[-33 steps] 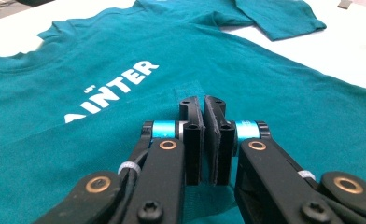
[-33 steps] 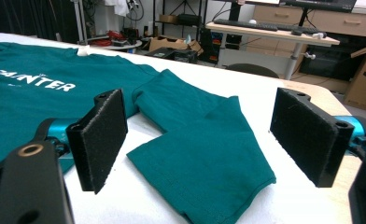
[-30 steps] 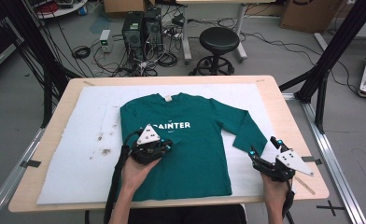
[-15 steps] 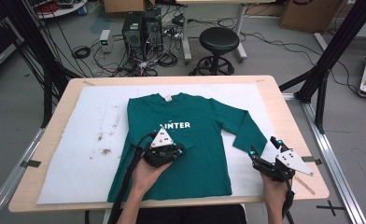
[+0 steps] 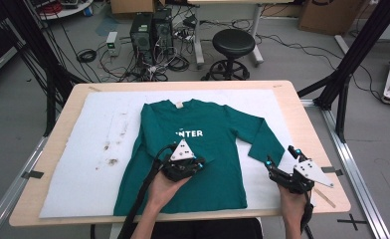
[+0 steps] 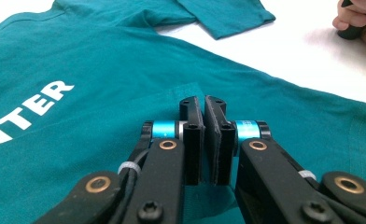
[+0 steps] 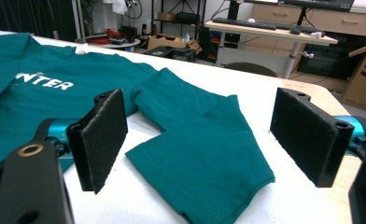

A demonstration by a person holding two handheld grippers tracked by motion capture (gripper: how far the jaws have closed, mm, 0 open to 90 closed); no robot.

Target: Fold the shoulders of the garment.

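A teal long-sleeved shirt (image 5: 213,119) lies flat on the white mat, with the white letters "NTER" (image 5: 190,133) showing on its chest. Its left side is folded over onto the body. My left gripper (image 5: 199,162) rests on the lower chest, jaws shut on the folded sleeve fabric (image 6: 188,91), as the left gripper view (image 6: 203,100) shows. The right sleeve (image 5: 256,137) bends down toward my right gripper (image 5: 280,156). That gripper (image 7: 218,135) stands open just in front of the cuff (image 7: 209,163), with nothing between its pads.
The white foam mat (image 5: 83,149) covers most of the wooden table (image 5: 302,124) and has brown stains (image 5: 111,155) left of the shirt. A stool (image 5: 233,42), computer towers (image 5: 150,30) and cables sit on the floor beyond. Black frame legs (image 5: 347,64) stand at the right.
My left gripper has slid to the right across the shirt, pulling the folded fabric over more of the printed word. The right gripper has stayed where it was.
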